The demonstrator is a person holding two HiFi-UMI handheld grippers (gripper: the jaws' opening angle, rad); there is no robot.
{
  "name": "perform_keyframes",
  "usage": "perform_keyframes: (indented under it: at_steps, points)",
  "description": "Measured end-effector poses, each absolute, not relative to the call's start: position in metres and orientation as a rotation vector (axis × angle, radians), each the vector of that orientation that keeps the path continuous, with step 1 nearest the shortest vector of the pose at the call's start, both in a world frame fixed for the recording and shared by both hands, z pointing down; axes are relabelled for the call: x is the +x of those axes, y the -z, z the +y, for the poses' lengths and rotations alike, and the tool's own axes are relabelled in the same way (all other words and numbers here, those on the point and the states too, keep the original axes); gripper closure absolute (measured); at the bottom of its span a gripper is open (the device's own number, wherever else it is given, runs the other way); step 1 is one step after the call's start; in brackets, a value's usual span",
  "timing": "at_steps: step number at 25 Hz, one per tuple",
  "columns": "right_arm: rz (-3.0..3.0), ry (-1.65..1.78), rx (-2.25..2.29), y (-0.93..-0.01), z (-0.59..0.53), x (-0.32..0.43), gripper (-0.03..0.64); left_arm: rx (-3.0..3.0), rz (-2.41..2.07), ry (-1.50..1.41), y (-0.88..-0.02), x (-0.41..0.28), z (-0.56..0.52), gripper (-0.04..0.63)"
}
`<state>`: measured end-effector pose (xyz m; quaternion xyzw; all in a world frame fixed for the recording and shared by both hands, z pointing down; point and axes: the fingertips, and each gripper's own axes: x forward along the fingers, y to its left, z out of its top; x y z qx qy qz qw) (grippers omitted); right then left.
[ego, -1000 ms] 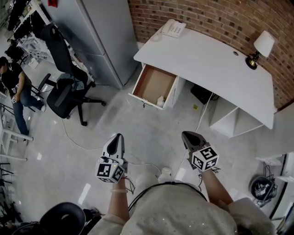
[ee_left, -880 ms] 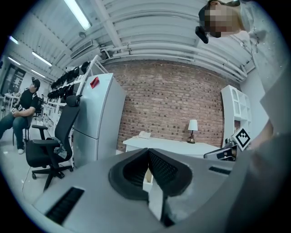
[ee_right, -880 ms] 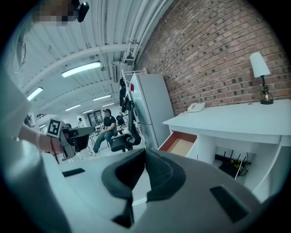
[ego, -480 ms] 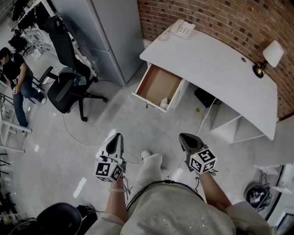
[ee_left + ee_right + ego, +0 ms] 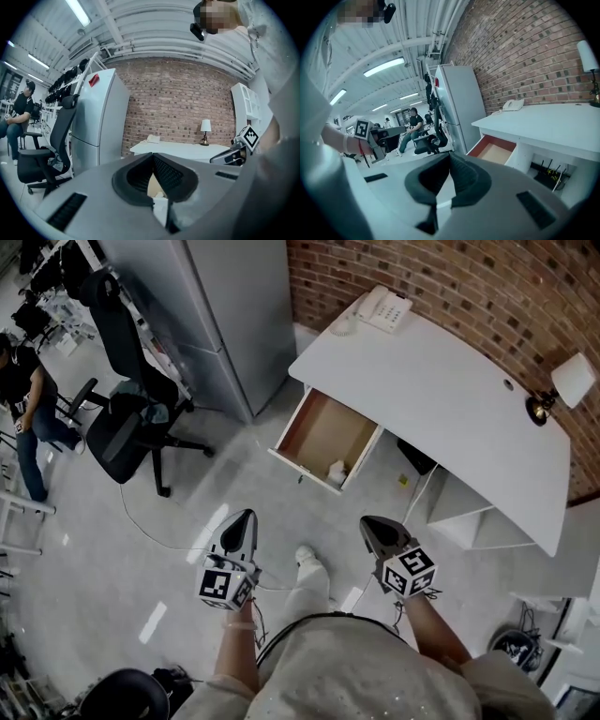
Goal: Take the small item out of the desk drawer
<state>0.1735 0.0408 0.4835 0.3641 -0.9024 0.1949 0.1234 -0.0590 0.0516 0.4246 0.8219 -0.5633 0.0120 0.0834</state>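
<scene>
The white desk (image 5: pixel 450 381) is standing against the brick wall (image 5: pixel 487 287) with its drawer (image 5: pixel 322 427) hanging open, well apart from the left gripper (image 5: pixel 246 516) and the right gripper (image 5: pixel 367 521), both of which are clenching their jaws together on nothing. The small white item (image 5: pixel 337 471) is lying in the drawer's front corner, just beside the front panel, on the right gripper's side. The approach is seemingly the step in hand, and doing it well is calling for squaring up to the drawer front, parting one gripper's jaws before reaching over the panel, and descending on the item from above.
</scene>
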Motion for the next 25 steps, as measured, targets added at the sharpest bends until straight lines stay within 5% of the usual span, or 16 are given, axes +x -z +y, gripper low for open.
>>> perform_keyframes:
  at_steps: [25]
  points:
    - [-2.259, -0.73, 0.813, -0.607, -0.094, 0.126, 0.557, 2.321, -1.548, -0.073, -0.519, -0.079, -0.079, 0.591]
